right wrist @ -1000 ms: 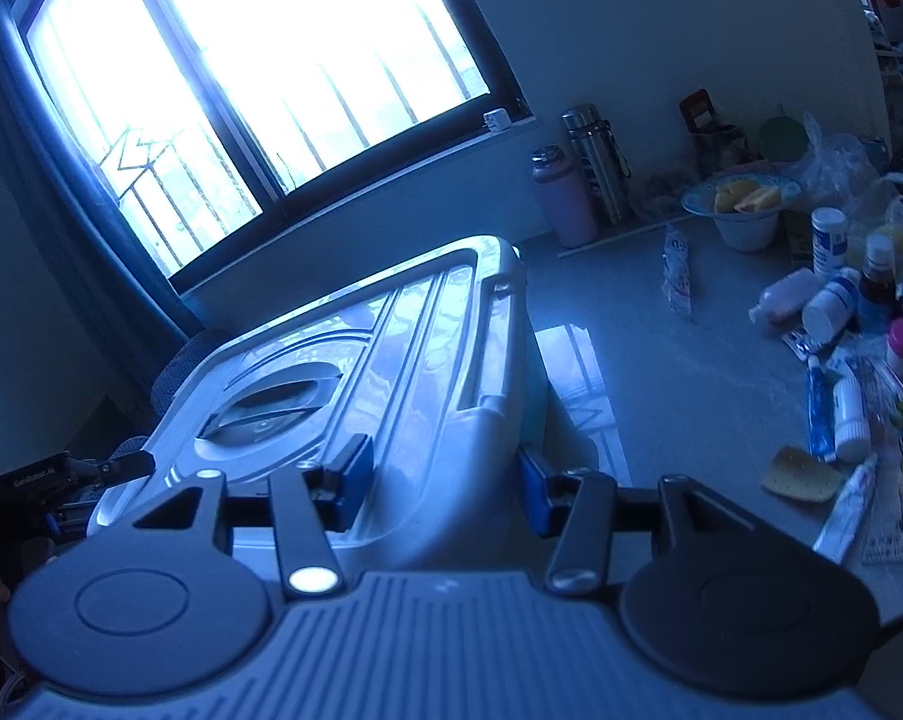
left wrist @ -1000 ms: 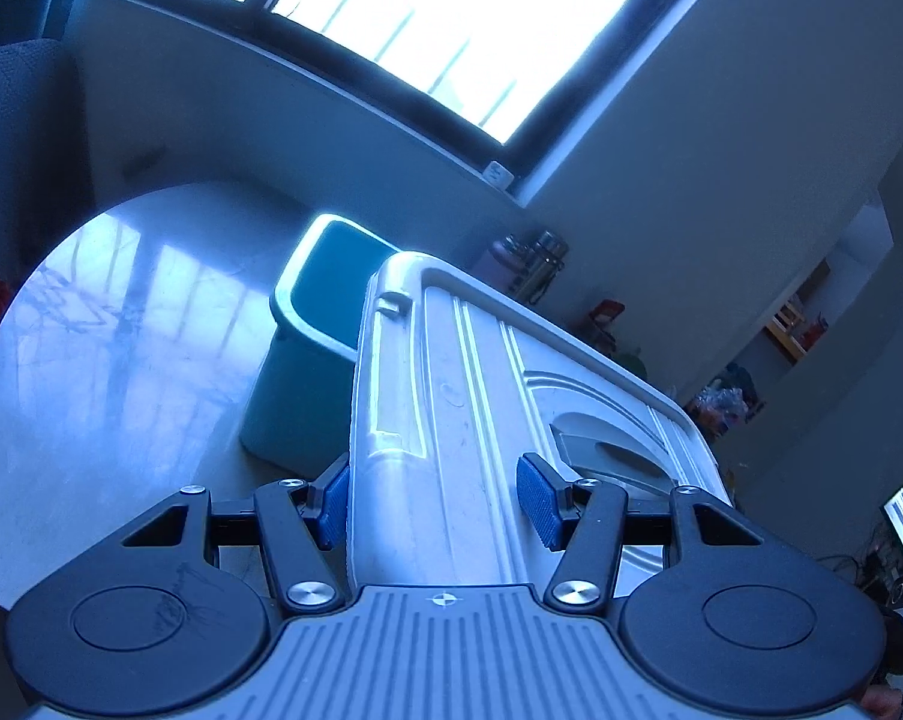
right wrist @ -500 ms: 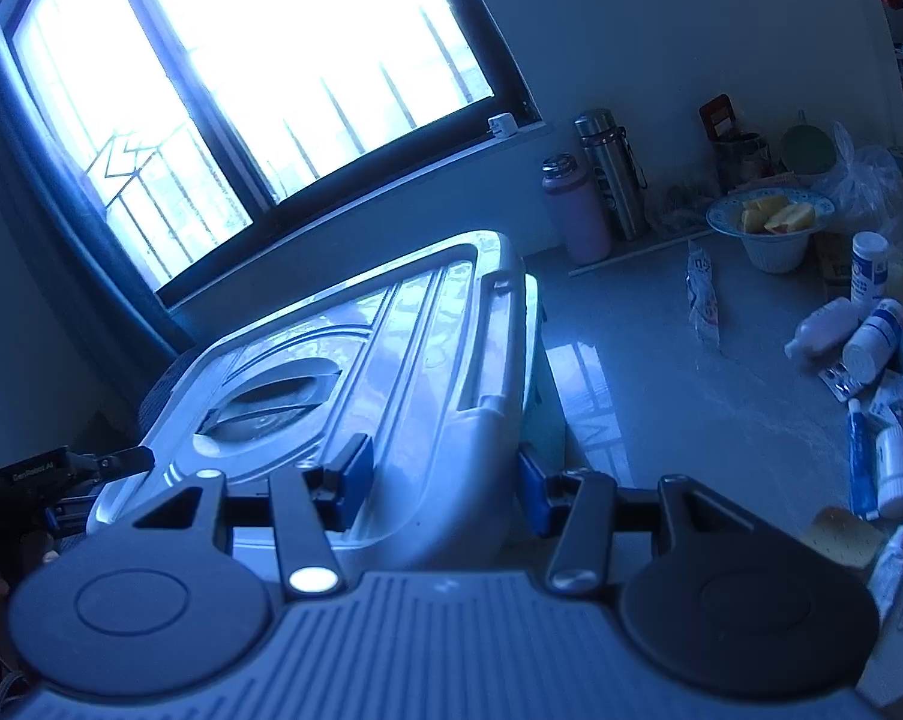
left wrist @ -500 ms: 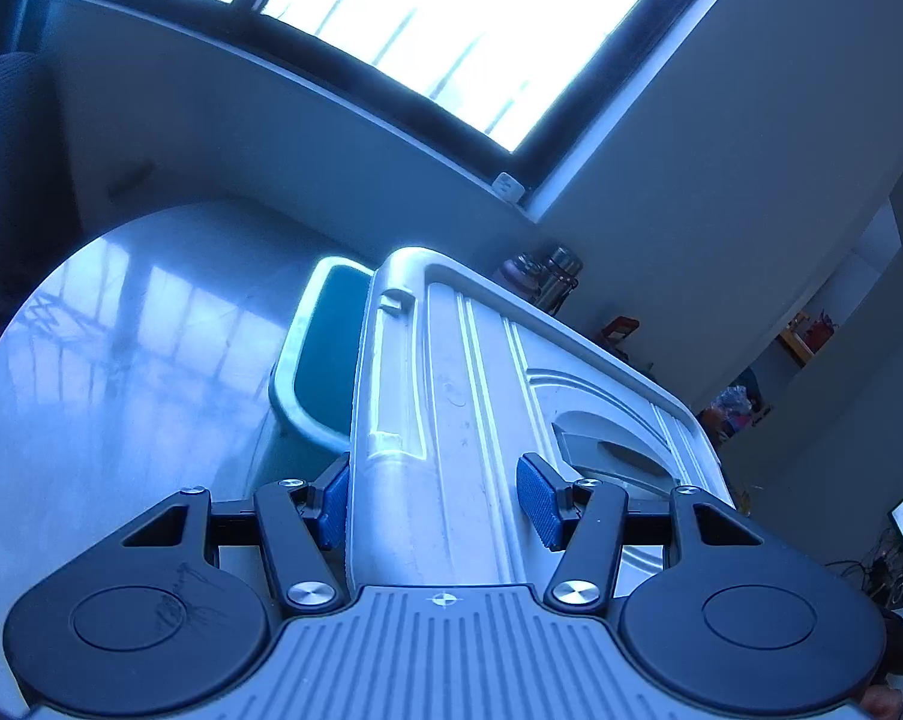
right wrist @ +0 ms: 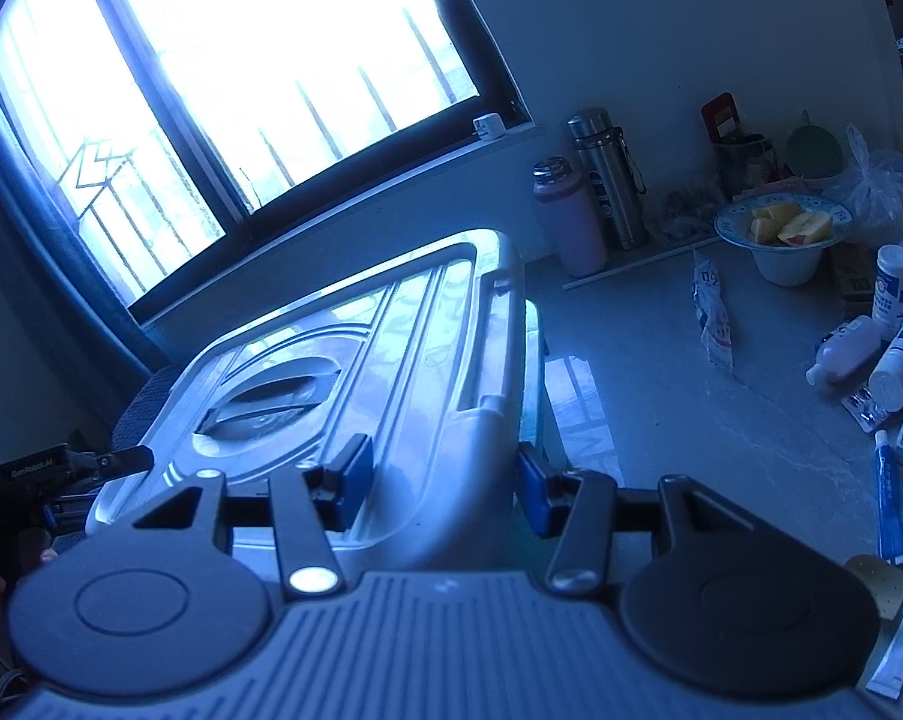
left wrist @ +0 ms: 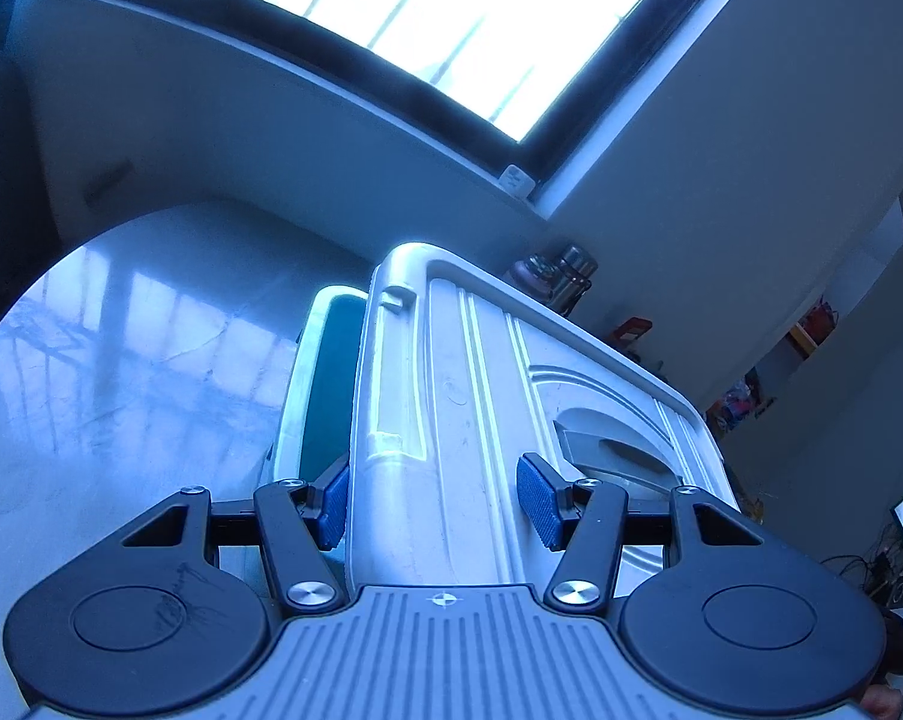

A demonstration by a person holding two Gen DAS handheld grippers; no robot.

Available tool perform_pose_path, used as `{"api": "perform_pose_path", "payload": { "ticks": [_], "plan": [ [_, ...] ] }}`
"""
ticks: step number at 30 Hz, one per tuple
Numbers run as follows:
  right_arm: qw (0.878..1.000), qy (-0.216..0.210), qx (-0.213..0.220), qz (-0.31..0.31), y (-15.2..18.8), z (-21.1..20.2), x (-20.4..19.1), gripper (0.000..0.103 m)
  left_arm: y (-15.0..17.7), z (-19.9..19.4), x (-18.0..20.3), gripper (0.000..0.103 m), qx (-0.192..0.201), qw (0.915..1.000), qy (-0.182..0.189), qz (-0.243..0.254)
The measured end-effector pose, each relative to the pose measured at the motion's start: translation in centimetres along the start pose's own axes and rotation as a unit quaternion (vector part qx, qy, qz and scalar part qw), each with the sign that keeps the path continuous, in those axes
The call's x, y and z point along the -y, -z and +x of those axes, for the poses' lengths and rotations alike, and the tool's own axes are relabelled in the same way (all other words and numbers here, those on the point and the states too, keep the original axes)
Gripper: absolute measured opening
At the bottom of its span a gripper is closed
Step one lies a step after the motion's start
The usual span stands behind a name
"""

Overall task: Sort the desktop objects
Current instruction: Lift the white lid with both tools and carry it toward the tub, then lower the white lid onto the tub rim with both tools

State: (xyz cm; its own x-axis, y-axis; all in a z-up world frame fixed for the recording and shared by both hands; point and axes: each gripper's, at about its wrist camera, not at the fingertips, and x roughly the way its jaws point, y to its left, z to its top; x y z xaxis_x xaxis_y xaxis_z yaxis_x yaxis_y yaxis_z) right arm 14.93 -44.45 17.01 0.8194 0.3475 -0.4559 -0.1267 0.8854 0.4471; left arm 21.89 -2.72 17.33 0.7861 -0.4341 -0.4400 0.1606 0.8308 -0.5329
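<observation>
A white plastic lid (left wrist: 481, 420) with a recessed handle is held tilted between both grippers. My left gripper (left wrist: 436, 501) is shut on one edge of it, blue pads (left wrist: 538, 504) on either side of the rim. At the opposite edge my right gripper (right wrist: 445, 480) is shut on the lid (right wrist: 391, 348) too. Under the lid stands a teal storage box (left wrist: 325, 396), mostly covered; only a strip of its rim (right wrist: 532, 360) shows in the right wrist view. The left gripper's black body (right wrist: 37, 471) appears at the far left of that view.
The pale marble table (left wrist: 121, 372) lies to the left of the box. To the right are a pink flask (right wrist: 571, 216), a steel flask (right wrist: 607, 180), a bowl of fruit slices (right wrist: 781, 234), a sachet (right wrist: 712, 318), and several bottles (right wrist: 895, 354) and tubes (right wrist: 889, 498).
Both grippers have carried the lid sideways across the table over the teal box, which is now more covered. The grip on the lid is unchanged.
</observation>
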Motion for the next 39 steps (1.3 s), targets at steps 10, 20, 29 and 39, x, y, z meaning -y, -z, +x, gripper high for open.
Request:
{"api": "perform_pose_path", "payload": {
  "ticks": [10,20,29,39],
  "plan": [
    [1.000,0.005,-0.015,0.011,-0.8,3.7,1.1,0.051,-1.6,4.3,-1.9,0.057,-0.018,0.9998,-0.006,-0.002],
    [0.999,0.004,-0.035,0.022,-1.1,7.0,1.5,0.051,-2.4,6.4,-3.9,0.057,-0.028,0.9993,-0.022,-0.006],
    [0.999,0.004,-0.042,0.023,-1.2,8.3,1.3,0.051,-3.1,7.1,-4.8,0.059,-0.043,0.9985,-0.033,-0.001],
    [0.999,0.017,-0.045,-0.009,-0.8,8.0,0.4,0.051,-3.4,7.3,0.9,0.066,-0.072,0.9688,-0.139,0.192]
  ]
}}
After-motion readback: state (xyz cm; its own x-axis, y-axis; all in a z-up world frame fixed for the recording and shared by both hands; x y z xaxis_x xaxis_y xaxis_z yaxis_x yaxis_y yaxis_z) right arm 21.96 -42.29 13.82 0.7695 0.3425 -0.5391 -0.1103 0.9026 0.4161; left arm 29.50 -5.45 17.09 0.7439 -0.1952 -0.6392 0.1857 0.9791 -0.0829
